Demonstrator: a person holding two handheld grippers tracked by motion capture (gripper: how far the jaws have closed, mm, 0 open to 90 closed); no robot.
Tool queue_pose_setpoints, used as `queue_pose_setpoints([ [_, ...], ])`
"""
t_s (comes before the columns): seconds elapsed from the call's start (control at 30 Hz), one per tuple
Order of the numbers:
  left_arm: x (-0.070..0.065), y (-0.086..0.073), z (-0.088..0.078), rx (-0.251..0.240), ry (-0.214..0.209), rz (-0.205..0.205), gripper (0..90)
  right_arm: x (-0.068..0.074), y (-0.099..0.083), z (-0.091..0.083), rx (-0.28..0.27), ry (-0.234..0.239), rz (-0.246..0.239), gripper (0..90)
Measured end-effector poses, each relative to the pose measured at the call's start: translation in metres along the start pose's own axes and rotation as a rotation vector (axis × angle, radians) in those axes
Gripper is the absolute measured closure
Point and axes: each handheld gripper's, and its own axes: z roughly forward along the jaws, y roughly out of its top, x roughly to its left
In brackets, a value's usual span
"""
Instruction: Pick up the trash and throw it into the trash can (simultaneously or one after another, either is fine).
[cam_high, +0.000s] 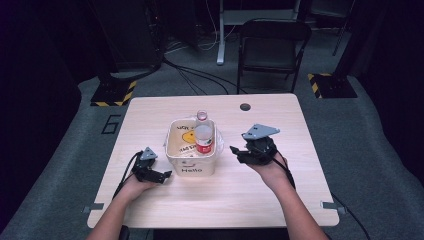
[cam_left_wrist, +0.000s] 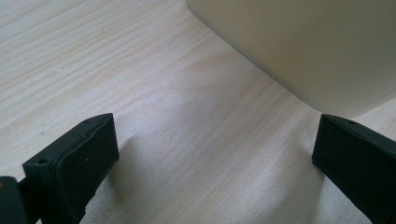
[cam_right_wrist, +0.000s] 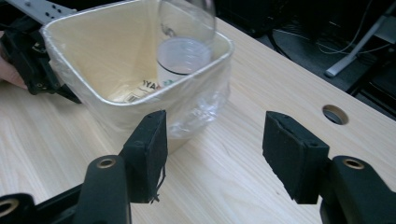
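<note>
Nearest, high view: both forearms come in from the bottom edge. Left gripper (cam_high: 161, 175) rests low on the table (cam_high: 240, 200), just beside the bin's front-left corner. Its own view: jaws wide apart, nothing btwn them but bare wood, bin wall (cam_left_wrist: 299, 46) close ahead. Right gripper (cam_high: 237, 152) is held just off the table, right of the bin (cam_high: 192, 167), near but apart. Its own view: jaws partway open, empty, aimed at the bin's corner; clear liner film wraps the rim, and paper scraps (cam_right_wrist: 140, 91) lie on the bin floor. High view alone shows "Hello" on the bin front. Farther in: plastic bottle (cam_high: 203, 132) w/ red label stands upright inside the bin. Beyond the table: black chair (cam_high: 272, 50).
</note>
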Motion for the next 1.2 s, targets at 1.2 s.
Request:
queue_pose_setpoints([
  [1.2,-0.001,-0.001,-0.001,0.004,-0.002,-0.002,0.2,-0.041,-0.079,-0.002,0.026,-0.052,0.185,39.0],
])
